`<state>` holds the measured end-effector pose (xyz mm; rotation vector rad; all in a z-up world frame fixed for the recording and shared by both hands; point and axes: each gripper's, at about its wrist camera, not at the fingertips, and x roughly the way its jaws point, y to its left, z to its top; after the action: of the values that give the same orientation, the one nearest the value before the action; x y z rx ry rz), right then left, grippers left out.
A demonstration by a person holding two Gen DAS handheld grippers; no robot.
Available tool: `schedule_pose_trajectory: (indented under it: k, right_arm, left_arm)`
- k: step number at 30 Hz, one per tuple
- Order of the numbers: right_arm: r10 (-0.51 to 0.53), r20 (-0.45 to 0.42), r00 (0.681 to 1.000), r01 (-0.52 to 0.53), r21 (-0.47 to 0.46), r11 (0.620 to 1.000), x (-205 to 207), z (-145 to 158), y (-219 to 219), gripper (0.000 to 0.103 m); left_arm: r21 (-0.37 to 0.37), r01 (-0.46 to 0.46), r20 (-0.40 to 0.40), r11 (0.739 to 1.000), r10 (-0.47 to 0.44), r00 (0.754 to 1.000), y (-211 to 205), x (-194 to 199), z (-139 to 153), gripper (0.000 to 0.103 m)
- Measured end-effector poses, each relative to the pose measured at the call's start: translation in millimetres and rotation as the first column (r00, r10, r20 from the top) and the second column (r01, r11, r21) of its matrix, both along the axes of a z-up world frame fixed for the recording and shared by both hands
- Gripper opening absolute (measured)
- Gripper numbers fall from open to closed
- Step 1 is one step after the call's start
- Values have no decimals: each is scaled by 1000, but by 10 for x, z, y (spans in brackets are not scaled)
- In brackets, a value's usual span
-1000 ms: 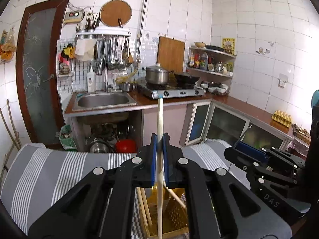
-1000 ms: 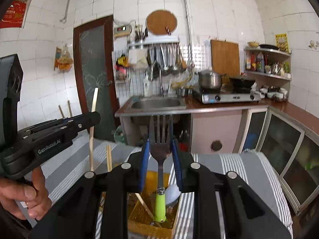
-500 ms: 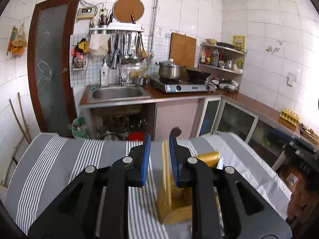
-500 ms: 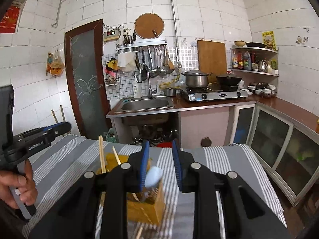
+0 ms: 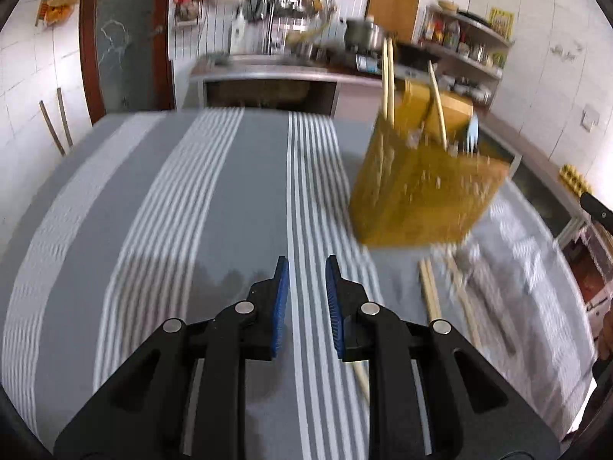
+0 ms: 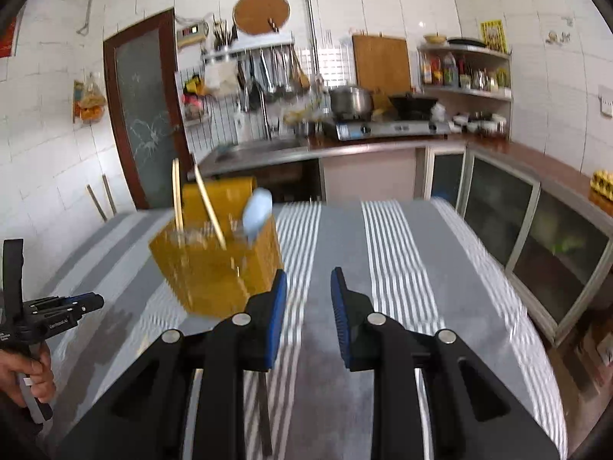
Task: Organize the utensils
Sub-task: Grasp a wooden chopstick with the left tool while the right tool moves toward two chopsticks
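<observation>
Left claw [image 5: 306,268] released, jaws just opened, nothing between, above striped cloth [image 5: 214,199]. Ahead to its right, yellow basket [image 5: 417,188] with chopsticks [image 5: 387,76] upright; loose chopsticks [image 5: 431,295] flat nearby. Right claw [image 6: 308,280] released, empty; basket just left of it.

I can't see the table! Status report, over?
Left gripper just opened, empty. Right gripper open, empty. Yellow holder has standing chopsticks. Loose chopsticks lie beside it.
</observation>
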<state>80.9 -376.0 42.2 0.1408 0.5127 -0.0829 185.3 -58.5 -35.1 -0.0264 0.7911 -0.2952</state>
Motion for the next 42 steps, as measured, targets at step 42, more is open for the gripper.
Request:
schedule_pose_trajectory:
  k: [42]
  right_arm:
    - [78, -146, 986, -74, 29, 997, -52, -579, 623, 41]
  left_arm:
    - [98, 55, -148, 994, -40, 988, -405, -1, -671, 32]
